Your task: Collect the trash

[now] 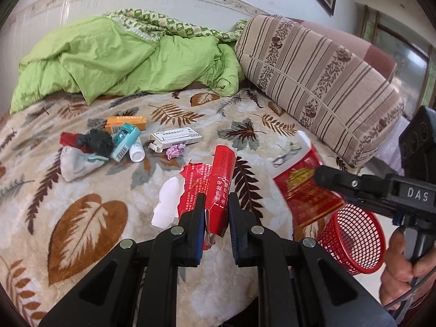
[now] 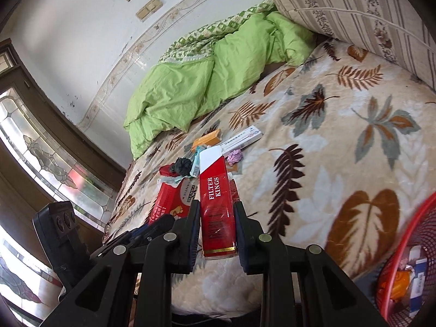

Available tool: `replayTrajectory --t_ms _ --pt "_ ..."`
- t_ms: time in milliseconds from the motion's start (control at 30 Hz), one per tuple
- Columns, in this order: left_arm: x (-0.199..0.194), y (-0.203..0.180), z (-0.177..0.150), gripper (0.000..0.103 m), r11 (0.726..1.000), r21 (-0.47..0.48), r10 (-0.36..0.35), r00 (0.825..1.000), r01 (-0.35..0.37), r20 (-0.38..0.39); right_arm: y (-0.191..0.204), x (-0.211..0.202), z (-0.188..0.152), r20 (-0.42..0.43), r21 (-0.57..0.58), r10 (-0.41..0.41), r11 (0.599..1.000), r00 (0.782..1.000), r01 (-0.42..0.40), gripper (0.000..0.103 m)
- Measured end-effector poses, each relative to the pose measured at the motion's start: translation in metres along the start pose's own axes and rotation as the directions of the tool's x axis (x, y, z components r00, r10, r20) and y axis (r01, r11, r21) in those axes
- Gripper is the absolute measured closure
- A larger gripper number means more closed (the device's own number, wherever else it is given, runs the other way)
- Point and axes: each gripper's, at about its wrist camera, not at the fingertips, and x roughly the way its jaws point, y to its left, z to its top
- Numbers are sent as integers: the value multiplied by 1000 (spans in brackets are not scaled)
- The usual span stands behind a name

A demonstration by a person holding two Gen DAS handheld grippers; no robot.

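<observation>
My left gripper [image 1: 217, 197] is shut on a torn red cigarette pack [image 1: 222, 174], held above the leaf-patterned bed blanket [image 1: 90, 218]. To its right, my right gripper [image 1: 318, 175] holds a red and white cigarette carton [image 1: 308, 193] over a red mesh basket [image 1: 354, 234] beside the bed. In the right wrist view the right gripper [image 2: 217, 205] is shut on that "FILTER KINGS" carton [image 2: 216, 204], and the left gripper's red pack [image 2: 169, 204] shows beside it. The basket [image 2: 403, 234] at the right edge holds some packaging.
More litter lies on the blanket: an orange box [image 1: 126, 124], teal box [image 1: 125, 144], white bottle [image 1: 137, 152], white box [image 1: 175, 137], purple paper ball [image 1: 176, 151], black wad [image 1: 99, 141], sock [image 1: 73, 163], white tissue [image 1: 169, 204], small scissors [image 1: 284, 156]. A green quilt [image 1: 109, 60] and striped cushion [image 1: 313, 81] lie behind.
</observation>
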Motion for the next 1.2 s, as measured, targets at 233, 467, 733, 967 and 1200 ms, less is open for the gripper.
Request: replayTrajectory --t_ms 233,467,733,967,1200 --pt "-18 -23 5 88 990 60 122 992 -124 43 -8 -37 -5 34 -5 -20 1000 999 20 78" --pt "-43 -25 14 88 971 63 223 970 -229 97 -7 -58 -10 46 9 -12 1000 999 11 78" --pt "-92 -5 28 88 933 19 351 918 -360 183 27 -63 -3 58 -43 50 998 997 -47 78" --pt "-126 16 30 88 905 -30 420 879 -425 225 71 -49 -3 21 -123 104 987 994 -101 78" --pt "-148 21 30 88 894 -51 443 858 -446 260 107 -45 -3 0 -179 152 972 988 -150 78"
